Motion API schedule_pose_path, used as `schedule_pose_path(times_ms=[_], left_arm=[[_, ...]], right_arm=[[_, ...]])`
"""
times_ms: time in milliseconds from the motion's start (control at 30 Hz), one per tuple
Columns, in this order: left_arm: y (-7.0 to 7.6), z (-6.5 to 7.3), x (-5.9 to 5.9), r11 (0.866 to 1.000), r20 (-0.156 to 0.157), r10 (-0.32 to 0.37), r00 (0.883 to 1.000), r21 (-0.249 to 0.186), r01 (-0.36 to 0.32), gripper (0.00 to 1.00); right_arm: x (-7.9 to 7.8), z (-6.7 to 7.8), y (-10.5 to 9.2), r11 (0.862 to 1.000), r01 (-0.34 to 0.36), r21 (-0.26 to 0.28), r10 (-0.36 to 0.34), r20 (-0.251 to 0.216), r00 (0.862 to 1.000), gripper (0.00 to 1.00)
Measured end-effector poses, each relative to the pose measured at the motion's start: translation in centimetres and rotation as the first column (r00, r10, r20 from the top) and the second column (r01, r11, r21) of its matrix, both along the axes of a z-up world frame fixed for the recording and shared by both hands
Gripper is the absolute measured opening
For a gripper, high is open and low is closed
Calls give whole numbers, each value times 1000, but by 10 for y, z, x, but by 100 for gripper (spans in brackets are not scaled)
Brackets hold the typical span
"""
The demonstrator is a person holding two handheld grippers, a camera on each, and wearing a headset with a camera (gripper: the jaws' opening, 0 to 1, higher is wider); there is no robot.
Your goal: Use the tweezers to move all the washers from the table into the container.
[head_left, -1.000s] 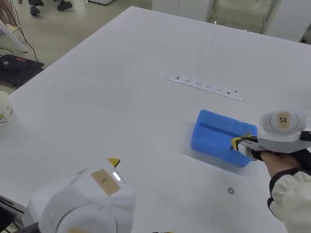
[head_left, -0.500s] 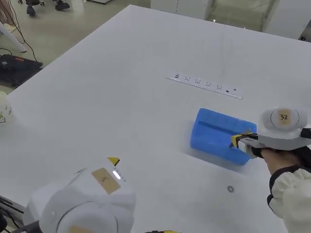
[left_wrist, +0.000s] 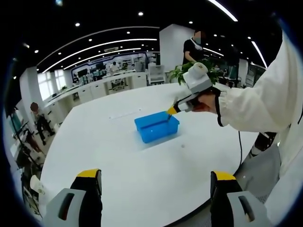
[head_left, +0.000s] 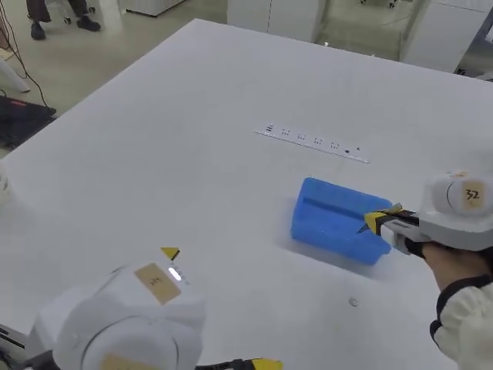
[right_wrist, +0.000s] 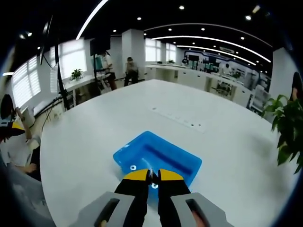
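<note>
A blue container [head_left: 331,220] sits on the white table [head_left: 192,139]. My right gripper [head_left: 370,223] hovers over the container's near right corner, shut on thin tweezers [right_wrist: 151,178] that point down into it. In the right gripper view one washer [right_wrist: 133,167] lies inside the container [right_wrist: 163,156], and a small ring sits at the tweezer tips. Another washer [head_left: 353,301] lies on the table in front of the container. My left gripper [head_left: 216,308] stays low at the near left, jaws wide open and empty. The left gripper view has the container [left_wrist: 156,127] and the right gripper [left_wrist: 173,109] ahead.
A flat power strip [head_left: 312,141] lies on the table behind the container. People stand and sit at other benches far off. A person's white sleeve [head_left: 466,320] is at the right edge.
The head camera has shifted a little. My right gripper stays over the container's near right corner with the tweezers; the left gripper holds its place.
</note>
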State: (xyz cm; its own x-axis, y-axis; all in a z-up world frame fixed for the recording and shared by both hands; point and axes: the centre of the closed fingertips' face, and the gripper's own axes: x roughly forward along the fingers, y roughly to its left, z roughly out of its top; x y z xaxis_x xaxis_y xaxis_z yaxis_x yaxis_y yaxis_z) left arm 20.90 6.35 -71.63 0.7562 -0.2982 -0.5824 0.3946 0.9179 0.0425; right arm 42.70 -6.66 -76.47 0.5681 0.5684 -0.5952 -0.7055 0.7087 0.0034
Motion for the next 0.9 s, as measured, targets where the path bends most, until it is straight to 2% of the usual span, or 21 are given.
schedule_pose_path(times_ms=[300,433,733,900], left_arm=[[-1,8,0,1000,27,-3,1000,9,3,97],[-2,10,-1,1000,29,-8,1000,8,8,97],[-6,12,-1,1000,30,-24,999,14,24,97],[-8,12,-1,1000,29,-26,999,10,26,97]], right_arm=[[-24,1,-4,1000,-8,8,8,-14,1000,3],[-33,-1,-5,1000,-11,15,11,-24,1000,3],[-48,-16,-11,1000,-5,25,7,-76,997,3],[-57,-27,-15,1000,-8,-1,8,-99,995,3]])
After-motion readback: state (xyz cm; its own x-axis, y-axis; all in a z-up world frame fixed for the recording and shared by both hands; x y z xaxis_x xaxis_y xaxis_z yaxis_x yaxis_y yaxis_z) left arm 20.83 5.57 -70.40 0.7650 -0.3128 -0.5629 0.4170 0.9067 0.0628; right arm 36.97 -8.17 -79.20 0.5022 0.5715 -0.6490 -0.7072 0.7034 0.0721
